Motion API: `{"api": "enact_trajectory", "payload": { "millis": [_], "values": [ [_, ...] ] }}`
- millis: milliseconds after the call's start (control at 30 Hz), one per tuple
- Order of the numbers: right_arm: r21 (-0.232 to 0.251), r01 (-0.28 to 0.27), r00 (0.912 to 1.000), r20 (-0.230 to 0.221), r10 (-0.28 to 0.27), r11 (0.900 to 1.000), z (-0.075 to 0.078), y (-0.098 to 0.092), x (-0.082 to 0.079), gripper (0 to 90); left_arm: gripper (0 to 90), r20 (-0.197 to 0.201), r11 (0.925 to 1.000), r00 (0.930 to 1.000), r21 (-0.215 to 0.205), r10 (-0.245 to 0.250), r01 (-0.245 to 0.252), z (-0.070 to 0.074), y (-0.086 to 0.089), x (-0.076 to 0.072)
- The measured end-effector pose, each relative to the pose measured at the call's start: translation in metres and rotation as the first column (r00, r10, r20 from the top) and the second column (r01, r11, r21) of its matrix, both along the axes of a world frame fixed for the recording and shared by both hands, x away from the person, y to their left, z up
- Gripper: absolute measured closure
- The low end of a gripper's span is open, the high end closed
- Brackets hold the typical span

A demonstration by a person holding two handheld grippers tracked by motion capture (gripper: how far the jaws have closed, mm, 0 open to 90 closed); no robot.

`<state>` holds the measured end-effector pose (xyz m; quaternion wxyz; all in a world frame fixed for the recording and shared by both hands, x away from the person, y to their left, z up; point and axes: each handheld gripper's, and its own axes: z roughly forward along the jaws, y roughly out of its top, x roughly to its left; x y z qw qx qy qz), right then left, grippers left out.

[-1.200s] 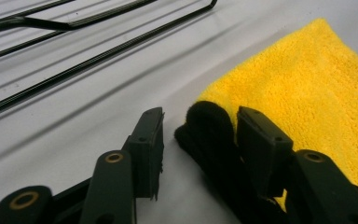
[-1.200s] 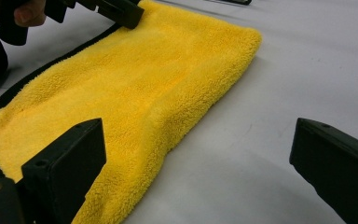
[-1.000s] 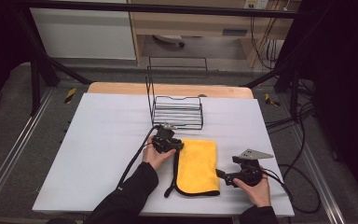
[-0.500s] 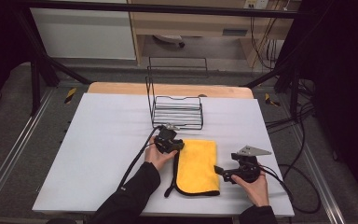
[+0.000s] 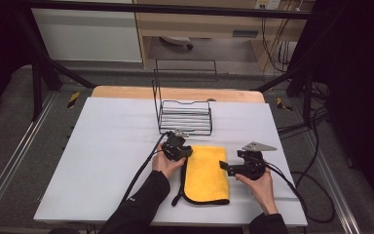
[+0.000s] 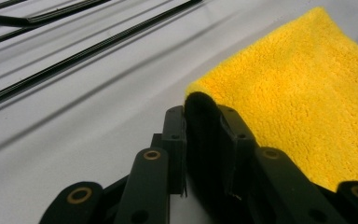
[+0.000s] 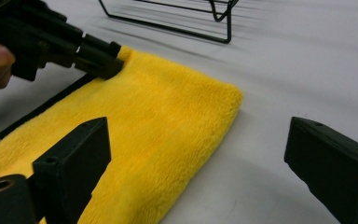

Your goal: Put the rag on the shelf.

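- White sheeting covers the counter (image 5: 102, 161); a wooden edge shows along its far side, and dark floor with metal framing surrounds it.
- A black wire rack (image 5: 184, 116) stands upright near the middle of the counter, toward the far side.
- A yellow cloth (image 5: 205, 173) with a black-trimmed edge lies flat on the counter, just in front of the rack and between the two hands.
- The left gripper (image 5: 184, 154) sits at the cloth's far left corner. In the left gripper view its jaws are drawn nearly together, with the black-edged corner of the cloth (image 6: 303, 93) pinched between them.
- The right gripper (image 5: 224, 167) lies low at the cloth's right edge, pointing toward it. In the right gripper view its jaws stand wide apart and hold nothing; one is over the cloth (image 7: 158, 140), the other over bare counter (image 7: 270, 84).
- A cable trails from each gripper toward the near edge of the counter.
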<state>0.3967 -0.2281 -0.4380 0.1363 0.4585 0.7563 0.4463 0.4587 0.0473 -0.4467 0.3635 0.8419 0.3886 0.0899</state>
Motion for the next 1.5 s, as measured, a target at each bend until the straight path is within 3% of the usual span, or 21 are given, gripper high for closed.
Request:
{"api": "enact_trajectory", "payload": {
  "millis": [167, 267, 367, 567, 800, 833, 1033, 1200, 1333, 1500],
  "values": [
    [0.003, 0.032, 0.9992, -0.025, -0.032, 0.999, -0.005, 0.004, 0.021, 24.6, 74.0, 0.012, 0.9999, 0.9999, -0.011, -0.005, 0.005, -0.001, 0.001, 0.000],
    [-0.012, 0.035, 0.9987, -0.036, -0.035, 0.999, -0.007, 0.005, 0.026, 29.6, 74.0, 0.014, 0.9999, 0.9998, -0.006, -0.013, 0.013, -0.001, 0.001, 0.000],
    [-0.046, 0.040, 0.9975, -0.057, -0.042, 0.998, -0.012, 0.007, 0.035, 42.2, 74.1, 0.012, 0.9999, 0.9999, -0.012, -0.009, 0.009, -0.002, 0.001, 0.000],
    [-0.055, 0.029, 0.9938, -0.106, -0.035, 0.998, -0.017, 0.009, 0.040, 54.1, 74.0, 0.015, 0.9998, 0.9998, -0.011, -0.016, 0.016, -0.002, 0.002, 0.000],
    [-0.027, 0.032, 0.9904, -0.134, -0.035, 0.999, -0.017, 0.011, 0.039, 66.1, 73.9, 0.020, 0.9997, 0.9995, -0.008, -0.024, 0.024, -0.002, 0.002, 0.000],
    [-0.008, 0.031, 0.9870, -0.157, -0.032, 0.999, -0.017, 0.012, 0.039, 72.3, 73.9, 0.019, 0.9997, 0.9995, -0.009, -0.024, 0.025, -0.002, 0.002, 0.000],
    [0.011, 0.036, 0.9835, -0.178, -0.033, 0.999, -0.016, 0.013, 0.039, 81.0, 73.9, 0.023, 0.9996, 0.9994, -0.014, -0.026, 0.026, -0.002, 0.003, 0.001],
    [0.016, 0.044, 0.9825, -0.182, -0.040, 0.999, -0.015, 0.012, 0.038, 83.1, 74.2, 0.011, 0.9990, 0.9997, -0.037, -0.023, 0.023, -0.003, 0.006, 0.001],
    [0.010, 0.048, 0.9839, -0.173, -0.046, 0.999, -0.014, 0.013, 0.037, 83.7, 74.9, -0.009, 0.9979, 0.9998, -0.063, -0.016, 0.015, -0.003, 0.007, 0.002],
    [0.023, 0.046, 0.9896, -0.137, -0.043, 0.999, -0.007, 0.012, 0.033, 84.0, 76.4, -0.001, 0.9965, 0.9998, -0.082, -0.019, 0.019, -0.001, 0.011, 0.001]
  ]
}}
